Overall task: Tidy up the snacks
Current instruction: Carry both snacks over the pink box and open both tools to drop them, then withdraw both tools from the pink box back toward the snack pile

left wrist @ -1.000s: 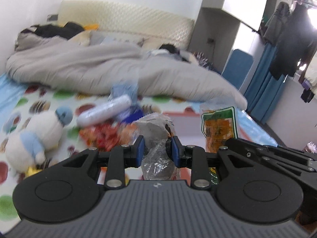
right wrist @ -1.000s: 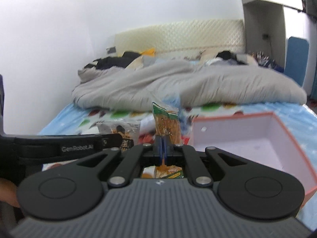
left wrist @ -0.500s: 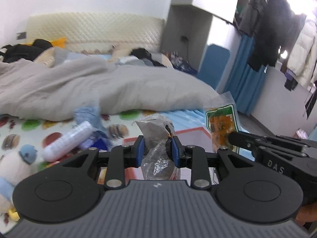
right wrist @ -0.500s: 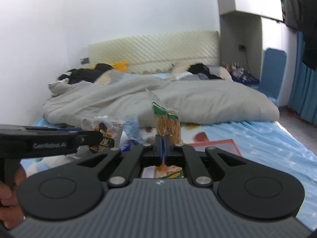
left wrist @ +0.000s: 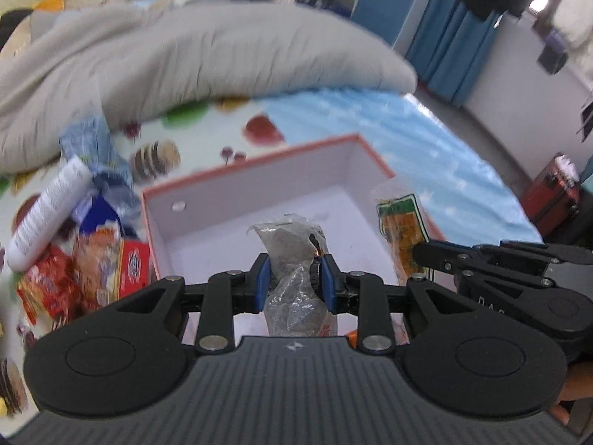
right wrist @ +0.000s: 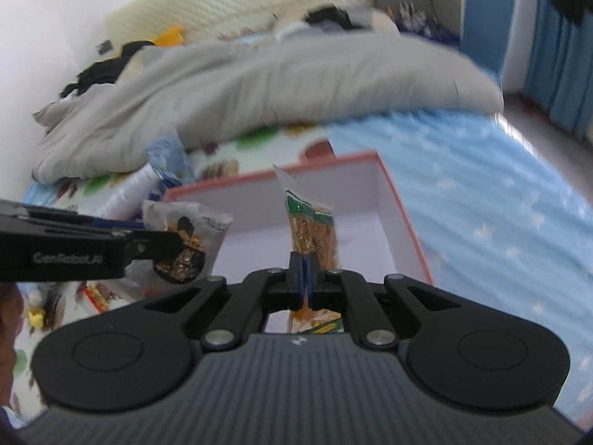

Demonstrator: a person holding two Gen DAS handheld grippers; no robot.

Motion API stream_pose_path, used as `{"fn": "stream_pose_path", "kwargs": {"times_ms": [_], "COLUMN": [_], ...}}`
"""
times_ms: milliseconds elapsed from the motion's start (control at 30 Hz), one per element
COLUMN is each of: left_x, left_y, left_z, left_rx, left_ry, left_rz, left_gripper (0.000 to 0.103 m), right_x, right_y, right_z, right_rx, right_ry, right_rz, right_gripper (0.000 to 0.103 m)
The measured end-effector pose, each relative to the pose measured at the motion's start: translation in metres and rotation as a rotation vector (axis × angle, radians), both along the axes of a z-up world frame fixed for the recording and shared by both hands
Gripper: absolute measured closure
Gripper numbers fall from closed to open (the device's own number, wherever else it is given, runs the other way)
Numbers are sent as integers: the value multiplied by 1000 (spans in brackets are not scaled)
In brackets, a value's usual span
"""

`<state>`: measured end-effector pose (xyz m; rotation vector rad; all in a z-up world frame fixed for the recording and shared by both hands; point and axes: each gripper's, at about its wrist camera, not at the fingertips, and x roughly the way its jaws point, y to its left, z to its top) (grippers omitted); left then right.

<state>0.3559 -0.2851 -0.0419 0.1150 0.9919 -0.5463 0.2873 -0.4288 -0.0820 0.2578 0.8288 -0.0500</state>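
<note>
My left gripper (left wrist: 295,278) is shut on a clear crinkled snack bag (left wrist: 292,259) with dark contents, held over the open pink-rimmed white box (left wrist: 259,200). That same bag (right wrist: 183,237) shows in the right wrist view, at the left edge of the box (right wrist: 404,218). My right gripper (right wrist: 304,272) is shut on a thin green-and-orange snack packet (right wrist: 309,222), also above the box. In the left wrist view this packet (left wrist: 400,222) hangs by the box's right wall, clamped in the right gripper (left wrist: 420,250). I see nothing lying in the box.
A pile of loose snacks lies left of the box: a white tube (left wrist: 48,215), red packets (left wrist: 89,274) and a blue wrapper (left wrist: 92,141). A grey duvet (left wrist: 185,55) is bunched behind. The bed's blue sheet (right wrist: 500,204) stretches right of the box.
Both grippers have swung right and tilted down with their packets still clamped. The box, earlier ahead and partly hidden, now lies directly beneath them, and the snack pile has slid to the left.
</note>
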Motion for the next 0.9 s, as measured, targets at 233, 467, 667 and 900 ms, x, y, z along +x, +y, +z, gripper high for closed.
{"fn": "stream_pose_path", "kwargs": {"times_ms": [233,467,667,900], "left_x": [10,4,0,-20], "left_y": [-7,2,26,45], "left_z": [-20,-16,-1,39], "left_rx": [54,60,17,-40], "left_ry": [43,-13,-70,-190], "left_rz": [-19,-10,24,42], "left_gripper": [69,36,36,36], "right_x": [5,-2,-9,-17], "right_y": [-3,-5,-6,4], "right_z": [-19,-22,-5,36], "right_rx": [-15,-8,-5,4], "right_ry": [80,78,26,-119], "right_rz": [-6,5,-4,-2], "right_gripper": [95,52,52,52]}}
